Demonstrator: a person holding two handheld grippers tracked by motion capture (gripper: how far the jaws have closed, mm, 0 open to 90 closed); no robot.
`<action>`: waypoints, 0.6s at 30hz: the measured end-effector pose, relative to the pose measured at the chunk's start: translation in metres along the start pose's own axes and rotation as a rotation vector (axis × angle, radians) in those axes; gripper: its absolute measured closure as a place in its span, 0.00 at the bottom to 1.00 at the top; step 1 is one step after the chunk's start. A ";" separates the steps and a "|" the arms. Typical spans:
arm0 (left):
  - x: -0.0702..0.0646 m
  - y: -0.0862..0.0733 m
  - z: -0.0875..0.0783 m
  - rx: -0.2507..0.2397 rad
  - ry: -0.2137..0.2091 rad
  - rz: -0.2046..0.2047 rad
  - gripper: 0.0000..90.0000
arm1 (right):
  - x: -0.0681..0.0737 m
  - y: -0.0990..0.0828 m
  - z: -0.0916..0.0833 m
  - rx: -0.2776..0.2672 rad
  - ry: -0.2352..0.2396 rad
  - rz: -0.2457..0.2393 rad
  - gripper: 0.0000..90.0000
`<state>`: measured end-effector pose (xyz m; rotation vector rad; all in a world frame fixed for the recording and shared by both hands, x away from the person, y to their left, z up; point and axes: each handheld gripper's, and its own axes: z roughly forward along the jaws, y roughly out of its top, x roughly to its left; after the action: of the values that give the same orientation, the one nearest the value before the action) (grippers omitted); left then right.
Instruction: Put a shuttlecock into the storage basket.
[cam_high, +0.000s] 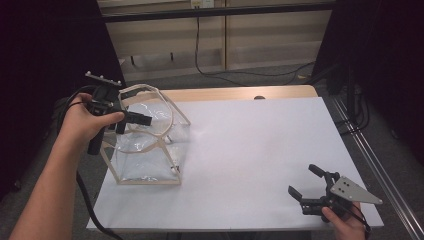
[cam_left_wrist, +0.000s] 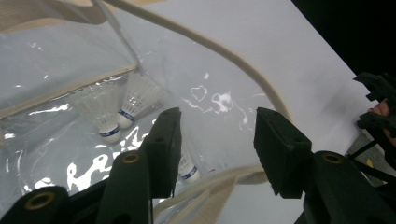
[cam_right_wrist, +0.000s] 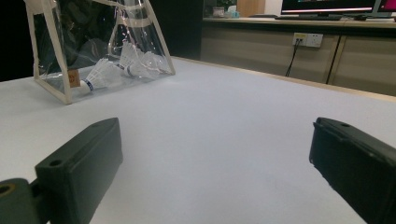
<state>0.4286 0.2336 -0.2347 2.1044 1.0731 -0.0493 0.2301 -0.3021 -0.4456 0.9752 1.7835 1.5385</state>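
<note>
Three shuttlecocks (cam_left_wrist: 122, 112) lie inside the clear bag (cam_high: 150, 150) standing at the table's (cam_high: 250, 150) left. Above its mouth we hold the left gripper (cam_high: 146, 120), jaws parted and empty, likely just after a drop. Our right gripper (cam_high: 302, 182) rests wide open near the right corner.

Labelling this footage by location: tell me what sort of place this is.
Probably an office or lab set up for recording. A white-topped table stands between black curtains, long wooden cabinets with a wall socket run behind, and monitors sit on top.
</note>
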 end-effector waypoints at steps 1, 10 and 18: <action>-0.002 0.000 0.001 -0.002 -0.007 0.003 0.54 | 0.000 0.000 0.000 -0.001 0.000 -0.001 0.03; -0.015 0.002 0.005 -0.022 -0.082 0.043 0.44 | 0.000 0.000 0.000 0.001 0.000 0.000 0.03; -0.029 0.003 0.009 -0.014 -0.130 0.089 0.40 | 0.000 0.000 0.000 0.001 0.001 0.003 0.03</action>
<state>0.4148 0.2071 -0.2293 2.1033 0.8992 -0.1333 0.2304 -0.3018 -0.4459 0.9784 1.7842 1.5404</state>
